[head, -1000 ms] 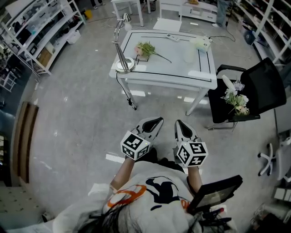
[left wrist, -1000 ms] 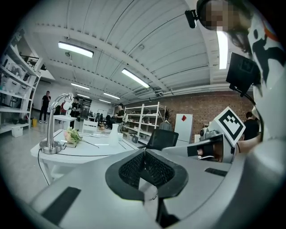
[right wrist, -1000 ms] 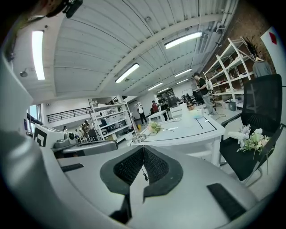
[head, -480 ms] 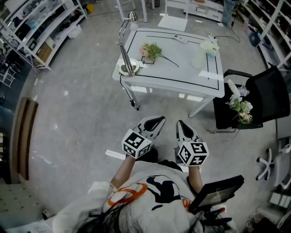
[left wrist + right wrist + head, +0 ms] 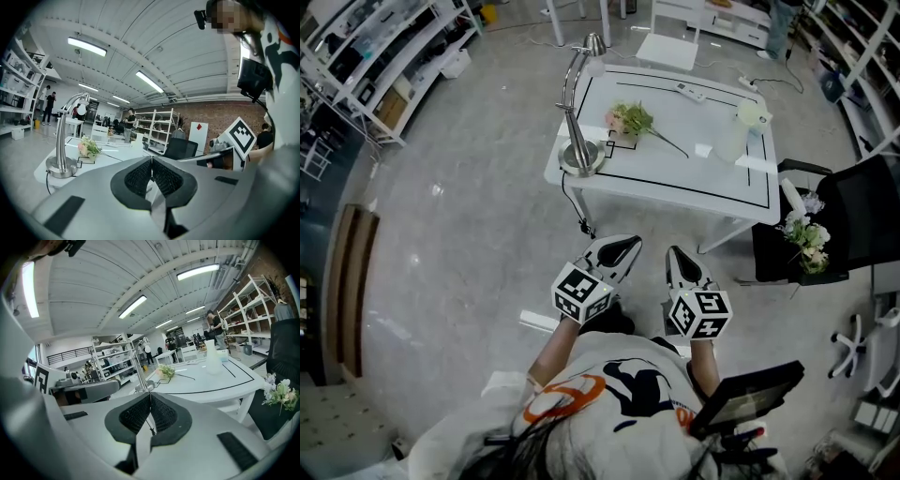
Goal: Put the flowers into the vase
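Note:
A flower bunch point(image 5: 630, 120) with pink blooms and a long stem lies on the white table point(image 5: 656, 178), near its left end; it also shows in the left gripper view as the bunch point(image 5: 88, 147) and in the right gripper view as the bunch point(image 5: 167, 371). A pale translucent vase point(image 5: 730, 141) stands at the table's right side, and the vase point(image 5: 211, 357) is upright. More flowers point(image 5: 807, 236) lie on a black chair point(image 5: 853, 216). My left gripper point(image 5: 624, 248) and right gripper point(image 5: 675, 257) are both shut and empty, held side by side well short of the table.
A chrome desk lamp point(image 5: 578, 150) stands on the table's left corner, its cable hanging to the floor. Shelving racks point(image 5: 366, 66) line the left wall and more racks point(image 5: 253, 310) stand at the right. People stand far off in the room point(image 5: 128, 123). Grey floor lies between me and the table.
The table, lamp and flowers have drawn nearer in the head view as I walked toward them. Both grippers stayed shut and side by side.

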Demonstrator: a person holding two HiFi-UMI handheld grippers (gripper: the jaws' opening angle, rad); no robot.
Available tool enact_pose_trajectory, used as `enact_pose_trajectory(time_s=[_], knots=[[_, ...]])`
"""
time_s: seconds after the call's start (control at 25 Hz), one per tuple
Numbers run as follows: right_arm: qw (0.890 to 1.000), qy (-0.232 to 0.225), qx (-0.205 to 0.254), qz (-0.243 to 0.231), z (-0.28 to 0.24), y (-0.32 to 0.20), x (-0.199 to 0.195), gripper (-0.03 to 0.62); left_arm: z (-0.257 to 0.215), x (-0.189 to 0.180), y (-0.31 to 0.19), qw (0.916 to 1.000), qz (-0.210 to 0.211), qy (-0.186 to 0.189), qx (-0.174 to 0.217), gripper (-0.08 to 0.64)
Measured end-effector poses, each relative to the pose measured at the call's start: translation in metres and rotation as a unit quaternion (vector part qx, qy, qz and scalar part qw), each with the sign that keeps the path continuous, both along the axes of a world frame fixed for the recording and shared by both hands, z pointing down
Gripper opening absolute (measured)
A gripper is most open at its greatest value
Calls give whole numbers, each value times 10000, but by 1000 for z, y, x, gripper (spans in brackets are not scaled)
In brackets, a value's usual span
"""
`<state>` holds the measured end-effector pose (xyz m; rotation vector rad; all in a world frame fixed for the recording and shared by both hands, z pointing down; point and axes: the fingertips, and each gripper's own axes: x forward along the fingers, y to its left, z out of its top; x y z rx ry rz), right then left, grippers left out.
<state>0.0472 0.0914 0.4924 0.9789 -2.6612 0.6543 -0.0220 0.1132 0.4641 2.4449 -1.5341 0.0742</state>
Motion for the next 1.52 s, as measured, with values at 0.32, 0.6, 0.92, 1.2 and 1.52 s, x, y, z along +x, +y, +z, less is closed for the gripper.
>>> enact_pose_trajectory(time_s=[0.32, 0.6, 0.92, 1.2, 1.52], knots=[[9998, 20, 28, 182, 0, -17, -40, 15, 2, -39, -18, 9997, 211, 62, 54, 9], [9995, 124, -35, 288, 7, -21, -55, 15, 9, -61, -26, 9995, 244, 220, 22, 9], [9992, 193, -269, 232, 23, -28, -62, 15, 26, -67, -36, 9991, 195, 350, -164, 9], [9990, 175, -395, 78, 33, -63, -69, 15, 33, -78, -66, 9990, -24, 363, -275, 9], [9986, 165, -448, -249, 37, -138, -75, 15, 37, -80, -136, 9983, -302, 363, -352, 9]])
